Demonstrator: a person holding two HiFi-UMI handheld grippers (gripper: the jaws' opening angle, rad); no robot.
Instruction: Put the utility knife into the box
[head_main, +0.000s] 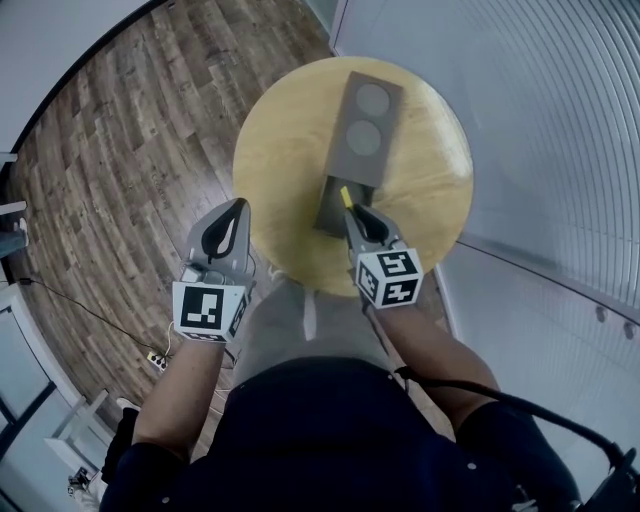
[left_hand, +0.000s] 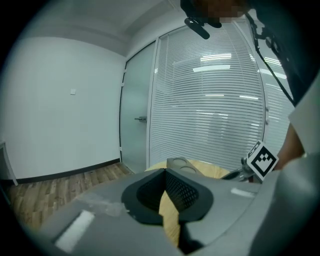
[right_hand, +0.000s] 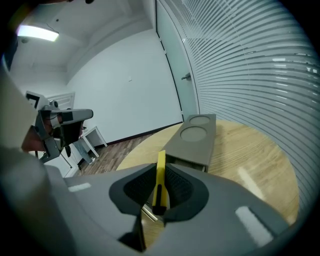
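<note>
A grey box with two round marks on its lid lies on the round wooden table; its drawer is pulled out toward me. My right gripper is shut on a yellow utility knife, whose tip is over the drawer's near end. In the right gripper view the utility knife stands upright between the pads, pointing at the box. My left gripper hovers at the table's left near edge, shut and holding nothing; in its own view the gripper shows only table between its fingers.
A glass wall with blinds runs along the right of the table. Wood flooring lies to the left, with a cable and a power strip on it. White furniture stands by the far wall.
</note>
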